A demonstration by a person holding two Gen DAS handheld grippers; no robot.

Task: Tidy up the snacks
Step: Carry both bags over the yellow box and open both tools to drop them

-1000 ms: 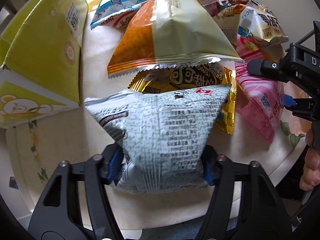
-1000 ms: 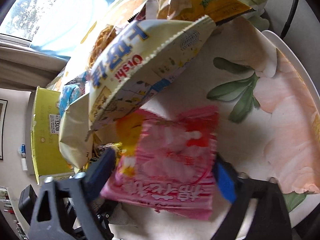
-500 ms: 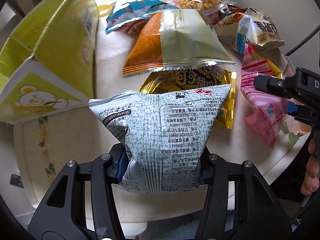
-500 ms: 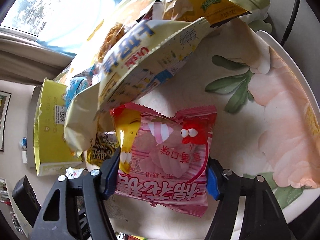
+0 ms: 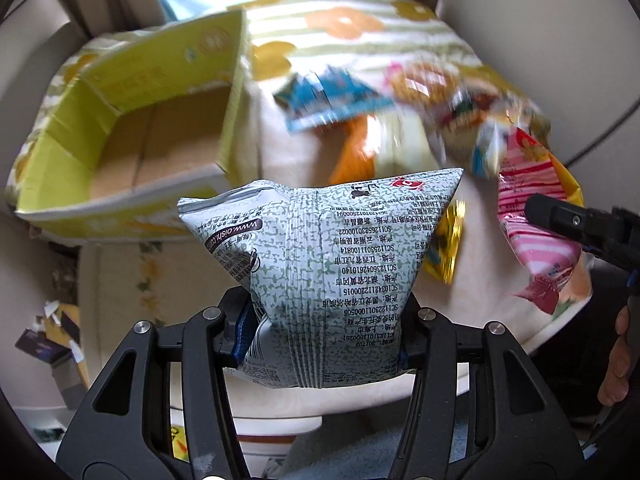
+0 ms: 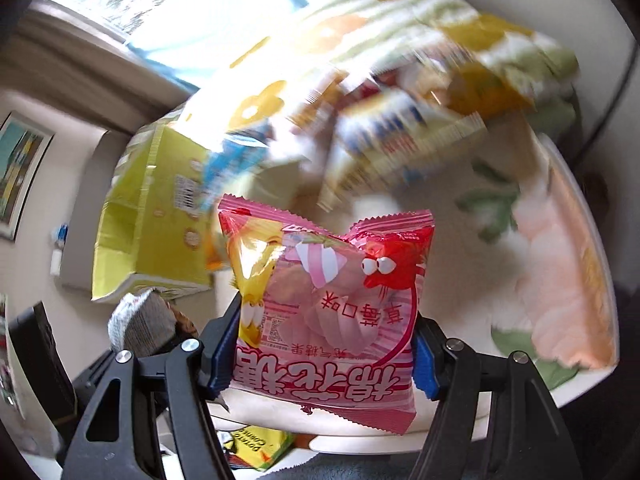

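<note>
- Fingers of both grippers are clenched: left gripper [image 5: 322, 344] grasps a pale green crinkled snack bag [image 5: 328, 264]; right gripper [image 6: 320, 354] grasps a pink marshmallow packet [image 6: 328, 304], both mid-frame.
- Open yellow-green cardboard box [image 5: 120, 128] sits upper left.
- Judged step: carrying; next, release inside it.

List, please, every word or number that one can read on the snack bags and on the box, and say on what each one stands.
"www.oishi.com": on the grey-green bag, upside down, on a dark band.
"棉花糖": on the pink bag, large white characters, upside down.
"草莓口味": on the pink bag, red characters, upside down.
Fine print on the grey-green bag: too small to quote safely.
Barcode label on the yellow box: blurred.
</note>
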